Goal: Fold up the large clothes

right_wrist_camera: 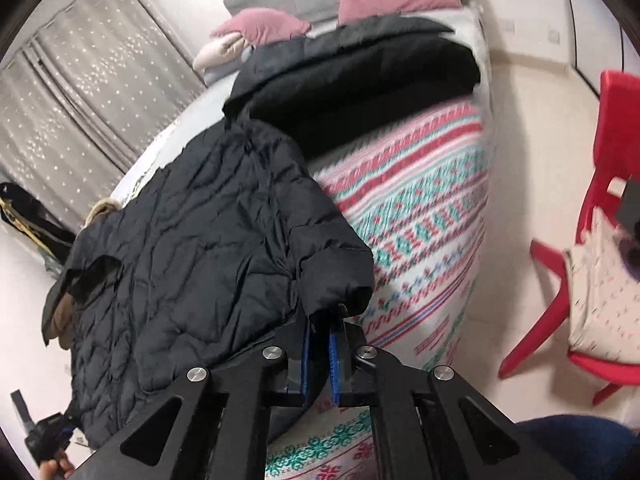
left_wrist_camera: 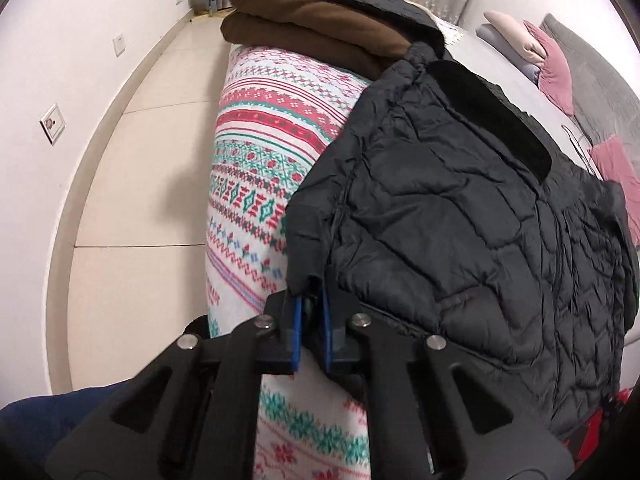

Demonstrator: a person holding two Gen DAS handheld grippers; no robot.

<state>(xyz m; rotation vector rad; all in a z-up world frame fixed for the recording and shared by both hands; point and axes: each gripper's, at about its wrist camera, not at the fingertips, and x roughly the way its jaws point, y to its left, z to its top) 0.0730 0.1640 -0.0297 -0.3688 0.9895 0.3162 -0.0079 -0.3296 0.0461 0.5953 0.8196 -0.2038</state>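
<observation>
Bedroom with a bed (left_wrist_camera: 256,184) under a patterned cover, and on it, filling centre right of the left view, one black quilted jacket (left_wrist_camera: 448,216) lying spread and not yet folded. Pinched at its near corners by two tools, left tool (left_wrist_camera: 310,300) and right tool (right_wrist_camera: 322,314), each closed on a cuff or hem edge; only the grasp looks done, every fold left. Counted further out: one stack of folded dark clothes (left_wrist_camera: 320,36) at upper centre, one red chair (right_wrist_camera: 600,216) at right.
</observation>
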